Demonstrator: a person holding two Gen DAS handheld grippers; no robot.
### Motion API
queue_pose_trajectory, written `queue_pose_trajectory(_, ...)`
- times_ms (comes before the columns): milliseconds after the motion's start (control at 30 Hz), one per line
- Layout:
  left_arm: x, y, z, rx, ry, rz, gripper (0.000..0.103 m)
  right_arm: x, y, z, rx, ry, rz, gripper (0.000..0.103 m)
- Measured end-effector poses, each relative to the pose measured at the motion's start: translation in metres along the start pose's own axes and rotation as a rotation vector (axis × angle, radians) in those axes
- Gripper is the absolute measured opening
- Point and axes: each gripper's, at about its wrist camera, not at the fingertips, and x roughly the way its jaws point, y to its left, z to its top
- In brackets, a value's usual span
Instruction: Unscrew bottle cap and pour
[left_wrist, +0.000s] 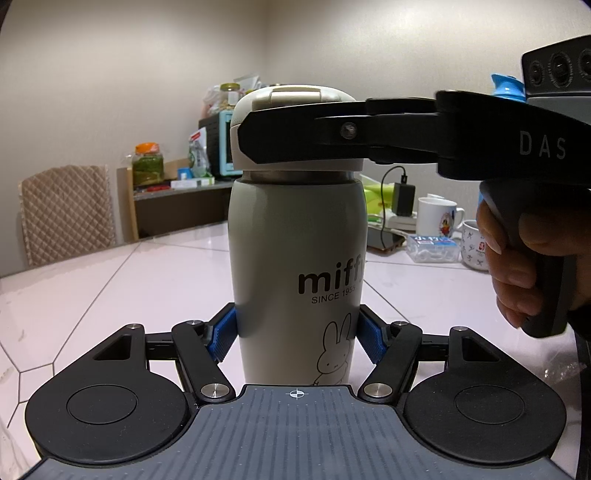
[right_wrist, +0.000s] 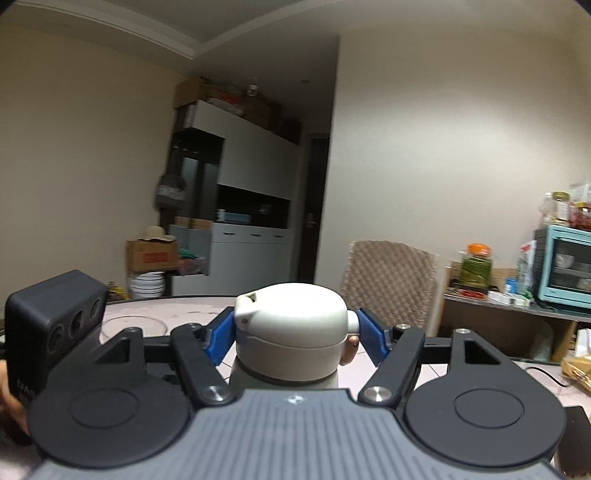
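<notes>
in the left wrist view our left hand-held gripper (left_wrist: 295, 334) clamps the bottle (left_wrist: 295, 266) low down, upright on the tabletop (left_wrist: 110, 280). in the right wrist view our right hand-held gripper (right_wrist: 295, 336) has its blue pads (right_wrist: 219, 338) against the cap (right_wrist: 291, 326).

Greige flask among black, blue and white

The thermos flask (left_wrist: 295, 258) is pale greige with black "miffy" lettering and an outlined rabbit; its cap (left_wrist: 295, 107) is cream. Blue ribbed pads face the black fingers (left_wrist: 218, 339) beside the flask. Behind the flask: a white bench (left_wrist: 147, 280) with dark seam lines, a tan quilted diamond-pattern chair cover (left_wrist: 66, 214), a turquoise toaster oven (left_wrist: 223, 144) and an orange-lidded jar (left_wrist: 147, 164) of green contents.
</notes>
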Motion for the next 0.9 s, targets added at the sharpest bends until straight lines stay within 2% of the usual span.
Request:
queue_pose_trajectory(500, 0.006, -0.003, 0.002, 0.005, 0.0, 0.003, 0.071, 0.005, -0.05, 0.012, -0.019, 0.007, 0.314, 0.072)
queue_pose_trajectory(600, 0.008, -0.002, 0.002, 0.007, 0.0, 0.003, 0.071, 0.005, -0.053, 0.015, -0.023, 0.014, 0.333, 0.072)
queue_pose_trajectory(900, 0.006, -0.001, 0.001, 0.008, -0.003, 0.003, 0.072, -0.001, -0.051, 0.015, -0.041, 0.012, 0.31, 0.073)
